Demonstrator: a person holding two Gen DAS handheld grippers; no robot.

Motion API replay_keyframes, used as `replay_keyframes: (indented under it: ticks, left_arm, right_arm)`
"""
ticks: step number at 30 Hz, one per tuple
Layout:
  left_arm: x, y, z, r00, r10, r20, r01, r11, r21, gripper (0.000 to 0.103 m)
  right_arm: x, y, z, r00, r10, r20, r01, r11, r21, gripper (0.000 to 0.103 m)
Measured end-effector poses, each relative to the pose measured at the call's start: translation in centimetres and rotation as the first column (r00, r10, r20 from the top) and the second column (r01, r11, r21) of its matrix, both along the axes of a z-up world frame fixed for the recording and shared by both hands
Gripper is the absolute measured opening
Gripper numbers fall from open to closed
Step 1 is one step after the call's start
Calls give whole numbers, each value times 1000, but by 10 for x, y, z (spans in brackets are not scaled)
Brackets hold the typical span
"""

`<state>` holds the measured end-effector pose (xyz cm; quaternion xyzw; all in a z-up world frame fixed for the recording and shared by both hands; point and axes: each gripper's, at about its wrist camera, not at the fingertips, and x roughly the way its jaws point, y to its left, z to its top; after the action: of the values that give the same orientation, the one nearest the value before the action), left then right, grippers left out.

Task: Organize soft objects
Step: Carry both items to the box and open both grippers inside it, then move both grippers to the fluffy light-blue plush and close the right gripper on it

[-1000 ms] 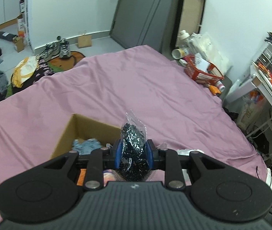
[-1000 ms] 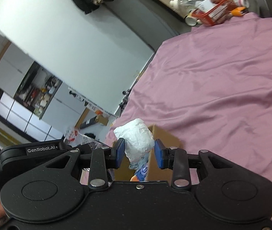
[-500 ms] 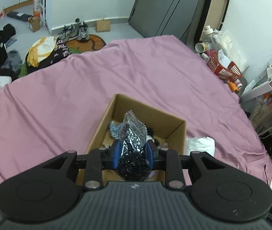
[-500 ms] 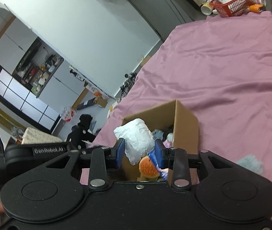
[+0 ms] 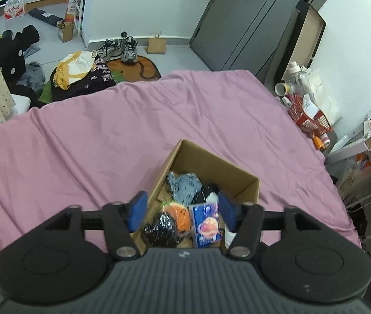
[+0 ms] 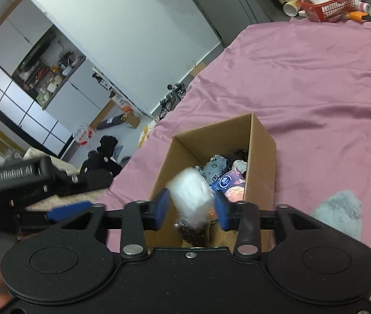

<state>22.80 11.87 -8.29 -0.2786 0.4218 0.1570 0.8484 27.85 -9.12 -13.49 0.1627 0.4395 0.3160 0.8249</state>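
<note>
A cardboard box (image 5: 240, 172) stands on the pink bedsheet and holds a grey plush (image 5: 185, 187), an orange toy (image 5: 177, 213), a blue tissue pack (image 5: 207, 223) and the black beaded bag (image 5: 161, 233). My left gripper (image 5: 182, 210) is open above the box, the bag lying free below it. My right gripper (image 6: 192, 208) is open over the same box (image 6: 261, 151); the white wrapped bundle (image 6: 190, 192) is blurred between its jaws, falling free. The left gripper also shows in the right wrist view (image 6: 65, 210).
A grey fluffy cloth (image 6: 342, 213) lies on the sheet right of the box. A red basket (image 5: 308, 116) with bottles stands beyond the bed's far right corner. Clothes and shoes (image 5: 80, 70) lie on the floor past the bed's far edge.
Both grippers opened over the box. The black beaded bag dropped from the left gripper into the box; the white bundle left the right gripper's grip and is falling.
</note>
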Motion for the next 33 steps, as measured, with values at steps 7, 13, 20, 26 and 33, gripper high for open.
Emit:
replay_keyframes:
  ticks: [7,13,20,26,33]
  left_arm:
    - [-20,-19,11,999,-49,-9,49,998,36,74]
    - [-39,-35,25,997,-71,3,70,996,62,80]
    - [-61,-57,38,994,-103,24,100,990,101,84]
    - [-75,-74,44,992,-126,15,123,985,122,85]
    - [-86,-95,46,986,-161,34,155,980,128,85]
  right_arm:
    - [-20,-22,31,997,-42,61,41,999,19,64]
    - [-40,-47,49,994,-65,89,64,998,12,69]
    - [-54,-73,57,991,-98,90,98,995,8,78]
    - [-63,-102,65,988,-118,98,119,993,-6,85]
    - [-69,-127,69,984,-141,111,144,989,-18,89]
